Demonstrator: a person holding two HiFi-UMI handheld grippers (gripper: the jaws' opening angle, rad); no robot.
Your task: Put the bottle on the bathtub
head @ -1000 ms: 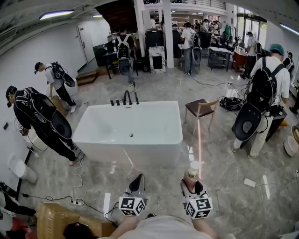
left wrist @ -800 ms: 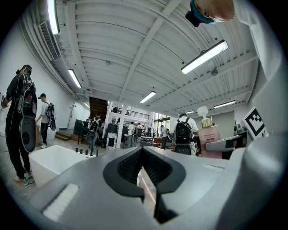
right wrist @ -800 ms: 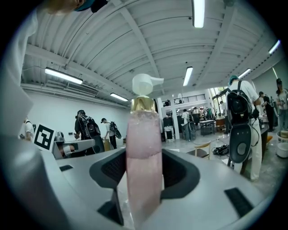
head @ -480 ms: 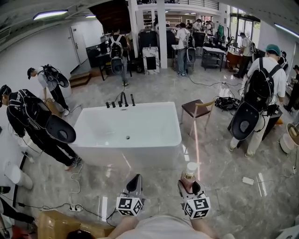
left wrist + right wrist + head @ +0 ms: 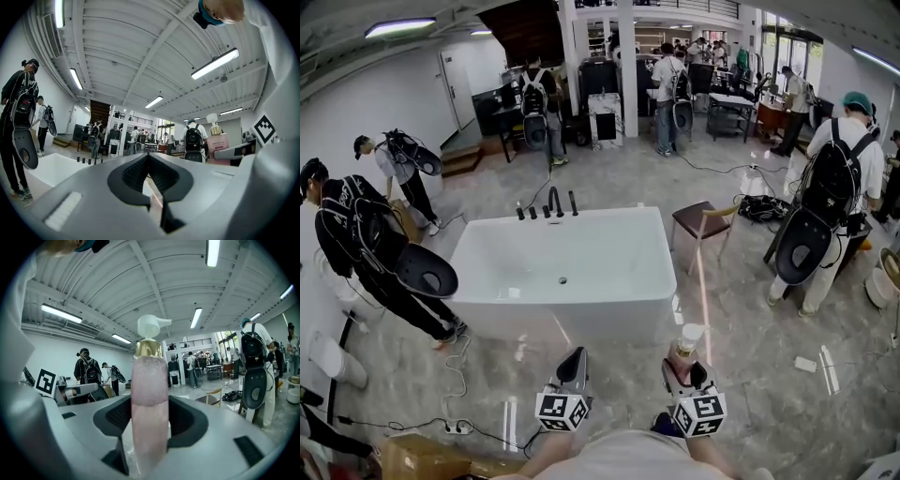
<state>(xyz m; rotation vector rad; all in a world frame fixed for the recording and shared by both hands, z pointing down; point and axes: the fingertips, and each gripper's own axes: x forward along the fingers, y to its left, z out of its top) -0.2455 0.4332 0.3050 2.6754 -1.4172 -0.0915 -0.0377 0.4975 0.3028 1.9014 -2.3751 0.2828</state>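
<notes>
A pink pump bottle [image 5: 683,348] with a white pump head and gold collar stands upright in my right gripper [image 5: 685,369], which is shut on it; in the right gripper view the bottle [image 5: 150,404] fills the gap between the jaws. My left gripper [image 5: 574,361] is shut with nothing in it, its jaws meeting in the left gripper view [image 5: 149,174]. The white freestanding bathtub [image 5: 628,298] sits ahead on the marble floor, black taps [image 5: 549,202] at its far rim. Both grippers hang short of the tub's near wall.
A person with a backpack [image 5: 370,253] bends at the tub's left side. A wooden chair [image 5: 703,223] stands right of the tub, another person [image 5: 825,206] farther right. A power strip and cable [image 5: 455,427] lie on the floor at lower left. More people work at the back.
The view has shifted slightly; the tub sits a little lower and nearer in view. Both grippers keep their places, the right one still holding the bottle.
</notes>
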